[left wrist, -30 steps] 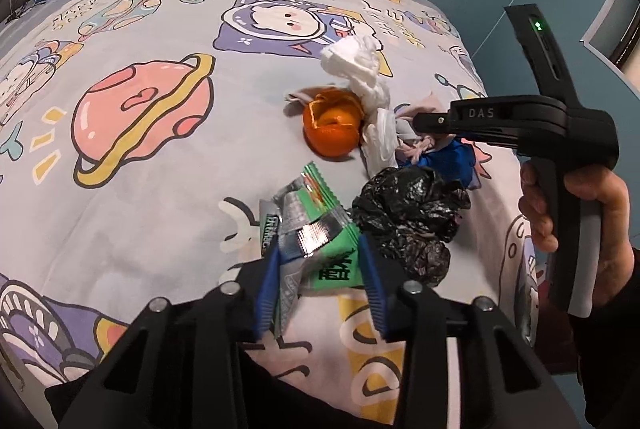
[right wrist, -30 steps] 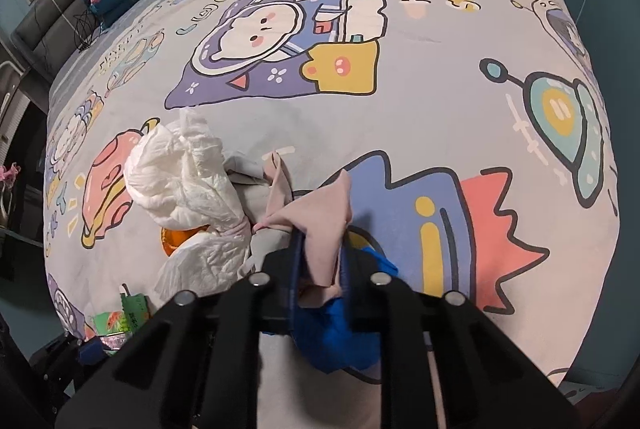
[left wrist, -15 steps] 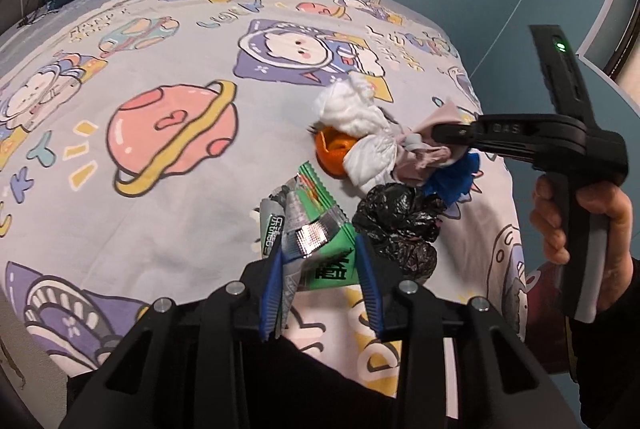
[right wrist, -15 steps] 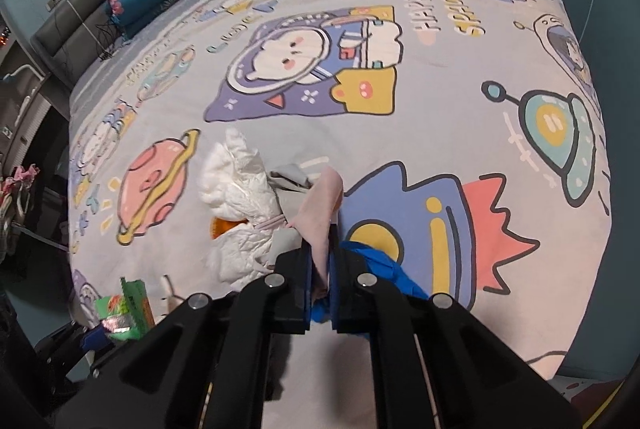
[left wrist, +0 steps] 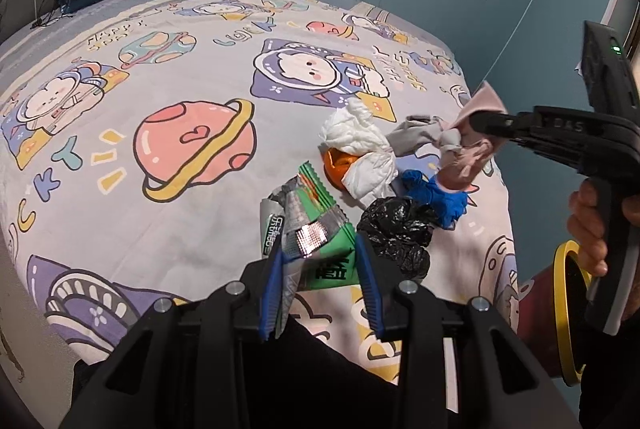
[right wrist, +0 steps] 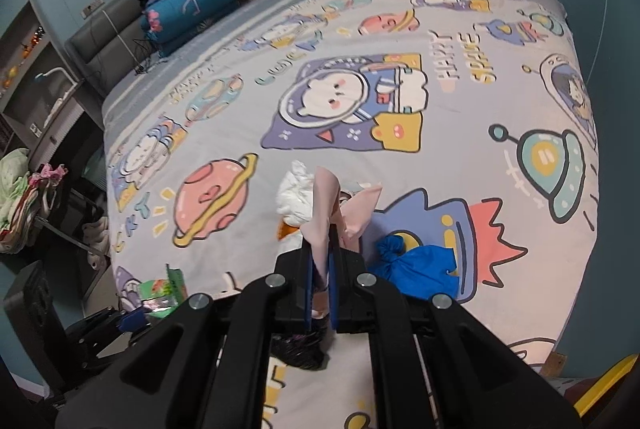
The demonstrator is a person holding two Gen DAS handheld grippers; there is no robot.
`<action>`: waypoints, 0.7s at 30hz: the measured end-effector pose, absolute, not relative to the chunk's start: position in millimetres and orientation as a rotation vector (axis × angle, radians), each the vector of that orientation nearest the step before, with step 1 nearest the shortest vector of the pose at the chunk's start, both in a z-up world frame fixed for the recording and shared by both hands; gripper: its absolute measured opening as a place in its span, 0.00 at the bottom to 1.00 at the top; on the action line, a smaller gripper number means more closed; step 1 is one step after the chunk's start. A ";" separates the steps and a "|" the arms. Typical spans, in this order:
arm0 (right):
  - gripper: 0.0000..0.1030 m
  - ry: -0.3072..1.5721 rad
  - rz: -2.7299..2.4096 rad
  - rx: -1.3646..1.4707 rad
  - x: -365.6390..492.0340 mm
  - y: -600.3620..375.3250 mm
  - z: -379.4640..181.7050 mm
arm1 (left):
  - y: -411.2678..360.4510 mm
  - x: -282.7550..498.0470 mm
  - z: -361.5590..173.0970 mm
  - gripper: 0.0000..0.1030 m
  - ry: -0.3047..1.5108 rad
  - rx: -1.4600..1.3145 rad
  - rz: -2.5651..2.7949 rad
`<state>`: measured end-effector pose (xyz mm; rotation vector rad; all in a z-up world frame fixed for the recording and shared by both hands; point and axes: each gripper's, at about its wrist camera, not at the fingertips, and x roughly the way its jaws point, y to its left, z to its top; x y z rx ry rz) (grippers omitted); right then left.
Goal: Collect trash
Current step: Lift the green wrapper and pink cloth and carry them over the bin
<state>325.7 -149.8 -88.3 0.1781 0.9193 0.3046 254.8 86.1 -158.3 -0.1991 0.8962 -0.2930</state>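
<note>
Left of the orange peel [left wrist: 338,165], the left gripper [left wrist: 322,271] pinches a green snack wrapper [left wrist: 316,229]. White crumpled tissue [left wrist: 360,141] lies on the peel. To its right sit a black plastic bag [left wrist: 400,229] and blue glove [left wrist: 436,195]. Furthest right, the right gripper [right wrist: 320,261], jaws pressed together, holds a pink cloth [right wrist: 324,209] above the bedsheet [left wrist: 160,69].

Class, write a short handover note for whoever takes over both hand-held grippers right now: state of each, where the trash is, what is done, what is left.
Left hand-held gripper: shut on the green wrapper, above the bed.
Right hand-held gripper: shut on the pink cloth, which hangs clear of the bed.
On the bed: white tissue, orange peel, blue glove, black bag, bunched near the right edge.
Done: two pieces picked up.
Left: bin both, then collect the other four. No bin clearly identifiable.
</note>
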 end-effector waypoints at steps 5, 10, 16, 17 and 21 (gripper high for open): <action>0.05 0.881 0.316 0.184 308.5 -155.1 -68.8 | 85.5 246.2 -148.6 0.32 0.875 -0.193 -0.288; 0.05 0.846 0.312 0.192 290.2 -166.6 -52.1 | 83.3 238.1 -135.3 0.32 0.846 -0.184 -0.284; 0.05 0.802 0.309 0.205 268.4 -183.9 -35.0 | 79.5 226.7 -117.5 0.32 0.811 -0.177 -0.282; 0.05 0.795 0.310 0.208 264.3 -187.7 -32.0 | 78.3 225.1 -115.4 0.32 0.808 -0.176 -0.282; 0.05 0.769 0.302 0.221 249.7 -203.2 -21.5 | 72.9 217.4 -104.2 0.32 0.790 -0.164 -0.284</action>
